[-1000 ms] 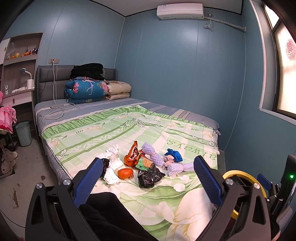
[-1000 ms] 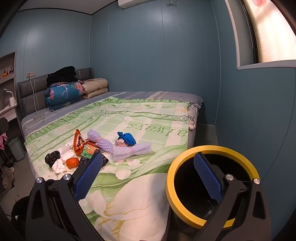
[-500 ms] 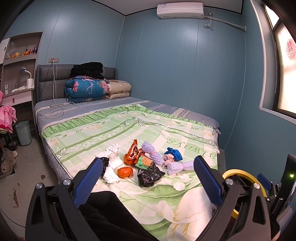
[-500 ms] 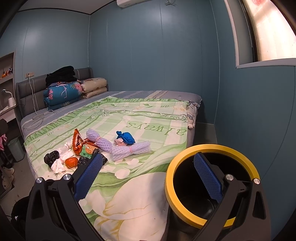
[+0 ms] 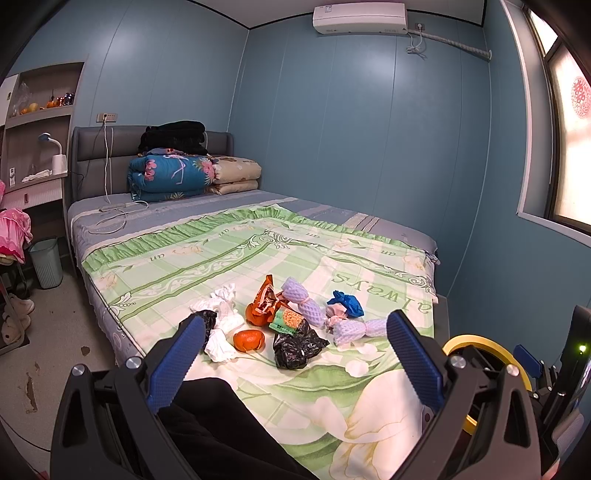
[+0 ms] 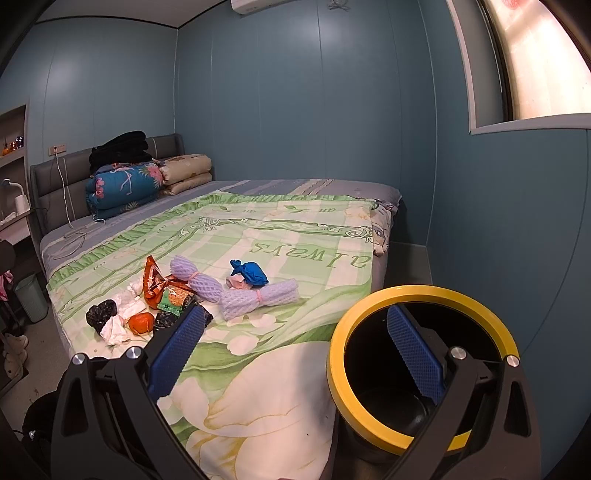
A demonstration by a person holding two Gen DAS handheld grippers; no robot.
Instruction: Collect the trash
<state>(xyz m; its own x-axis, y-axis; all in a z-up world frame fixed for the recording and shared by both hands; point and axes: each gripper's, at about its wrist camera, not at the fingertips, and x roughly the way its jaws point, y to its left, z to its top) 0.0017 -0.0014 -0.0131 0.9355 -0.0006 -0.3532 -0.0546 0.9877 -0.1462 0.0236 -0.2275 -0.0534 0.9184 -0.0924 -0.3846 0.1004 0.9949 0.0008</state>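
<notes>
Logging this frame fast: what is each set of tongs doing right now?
Left tongs: open, holding nothing.
Right tongs: open, holding nothing.

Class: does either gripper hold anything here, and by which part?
Nothing is held. The left gripper and right gripper are both open and empty.

Blue panelled walls, white air conditioner high up, bright window at right, grey upholstered headboard, bed under green floral sheet, recessed shelves at left, worn pale floor
</notes>
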